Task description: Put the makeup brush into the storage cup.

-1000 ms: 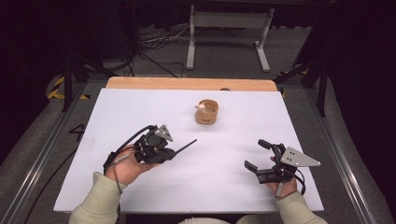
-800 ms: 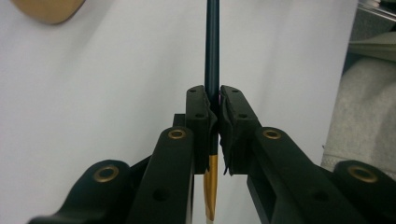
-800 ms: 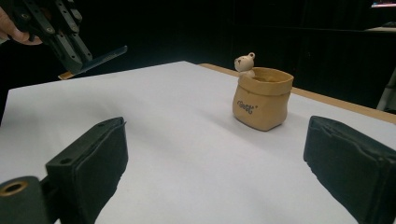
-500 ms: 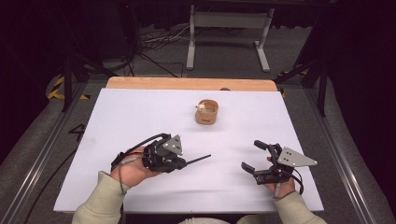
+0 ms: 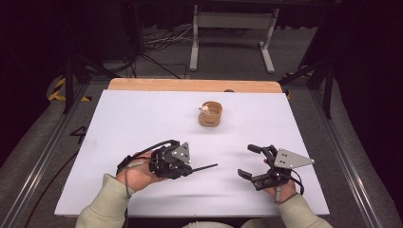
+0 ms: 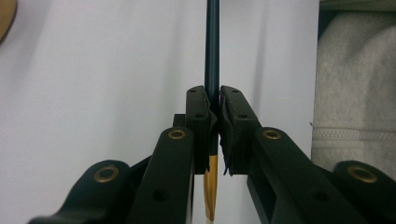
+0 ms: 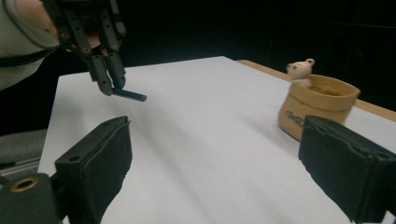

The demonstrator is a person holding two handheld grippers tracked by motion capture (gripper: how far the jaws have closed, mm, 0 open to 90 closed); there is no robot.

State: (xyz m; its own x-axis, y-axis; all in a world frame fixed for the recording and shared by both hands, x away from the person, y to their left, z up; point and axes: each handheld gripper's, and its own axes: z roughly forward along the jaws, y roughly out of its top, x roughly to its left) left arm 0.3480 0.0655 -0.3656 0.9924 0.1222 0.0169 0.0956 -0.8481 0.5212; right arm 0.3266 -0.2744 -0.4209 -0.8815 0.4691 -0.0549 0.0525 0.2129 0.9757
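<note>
1. Your left gripper pinches the dark pen; its long axis points level toward your right gripper.
2. That gripper's jaws, spread wide and empty, have just been closing slightly.
3. The bear pen pot stands farther up the white table.

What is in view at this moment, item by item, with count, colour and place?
pen: one, dark blue barrel with a gold end, clamped in the left gripper, pointing toward the right gripper
pen holder: one, tan, with a small cream bear figure on its rim, on the far middle of the table
table: one, white top with a wooden strip along the far edge
metal stand: one, grey, on the floor beyond the table
cables: several, black, on the floor beyond the table
left gripper: one, black, near left, fingers shut on the pen
right gripper: one, black, near right, fingers apart, nothing between them
sleeves: two, pale green, bottom edge
</note>
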